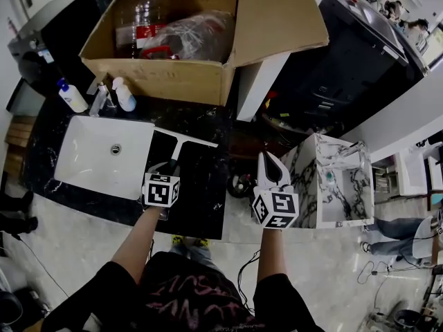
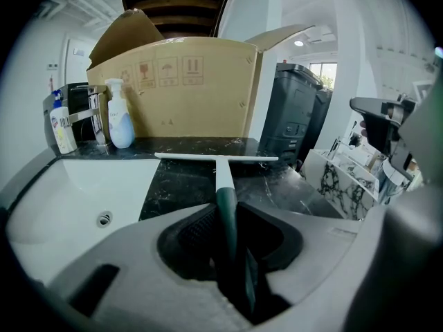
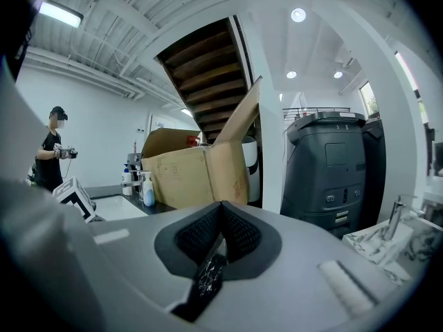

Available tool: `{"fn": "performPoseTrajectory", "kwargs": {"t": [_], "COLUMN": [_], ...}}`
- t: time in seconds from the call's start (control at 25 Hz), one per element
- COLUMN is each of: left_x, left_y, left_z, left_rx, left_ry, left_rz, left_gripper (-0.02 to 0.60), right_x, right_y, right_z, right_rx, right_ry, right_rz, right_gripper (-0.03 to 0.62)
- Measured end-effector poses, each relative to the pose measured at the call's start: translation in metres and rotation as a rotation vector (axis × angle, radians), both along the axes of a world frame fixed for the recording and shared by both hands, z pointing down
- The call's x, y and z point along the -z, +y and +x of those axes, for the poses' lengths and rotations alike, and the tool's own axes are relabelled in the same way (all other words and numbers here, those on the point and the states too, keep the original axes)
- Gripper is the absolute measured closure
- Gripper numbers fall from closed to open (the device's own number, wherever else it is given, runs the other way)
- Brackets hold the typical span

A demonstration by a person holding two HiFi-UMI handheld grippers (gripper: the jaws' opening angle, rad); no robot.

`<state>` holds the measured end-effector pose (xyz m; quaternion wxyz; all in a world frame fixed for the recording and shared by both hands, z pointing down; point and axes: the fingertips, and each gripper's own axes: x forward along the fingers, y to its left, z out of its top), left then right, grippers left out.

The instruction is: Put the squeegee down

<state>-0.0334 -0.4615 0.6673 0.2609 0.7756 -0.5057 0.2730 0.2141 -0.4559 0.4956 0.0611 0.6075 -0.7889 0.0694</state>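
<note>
Item: squeegee, handle clamped in left gripper.
Axis: handle ran straight ahead of the jaws, blade crosswise, low over black counter beside sink.
Right gripper: jaws together, empty, farther off.

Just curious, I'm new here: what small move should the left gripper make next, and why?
Probably lower the left gripper a touch, so the squeegee lies flat on the black counter. Its blade looks at or near the surface, but the clamped handle slants above it.
</note>
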Motion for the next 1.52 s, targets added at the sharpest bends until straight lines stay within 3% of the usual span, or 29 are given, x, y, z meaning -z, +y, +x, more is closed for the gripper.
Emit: {"fn": "performPoseTrajectory", "kwargs": {"t": [0.52, 1.04, 1.52], "left_x": [0.001, 0.028, 0.086], "left_y": [0.002, 0.010, 0.013], "left_z": [0.003, -0.001, -0.017], "left_rx": [-0.018, -0.027, -0.004], "left_ry": [-0.003, 0.025, 0.032], "left_rz": [-0.011, 0.059, 0.212], "left_gripper": [0.452, 0.414, 0.501], "right_x": [0.002, 0.013, 0.025], "right_y": [0.007, 0.015, 0.030], "right_z": [0.006, -0.001, -0.014], "right_rx": [-0.014, -0.005, 0.009], "right_ry": [0.003, -0.004, -0.010], "right_rz": [0.002, 0.022, 0.042], "right_gripper": [0.591, 0.591, 0.591]}}
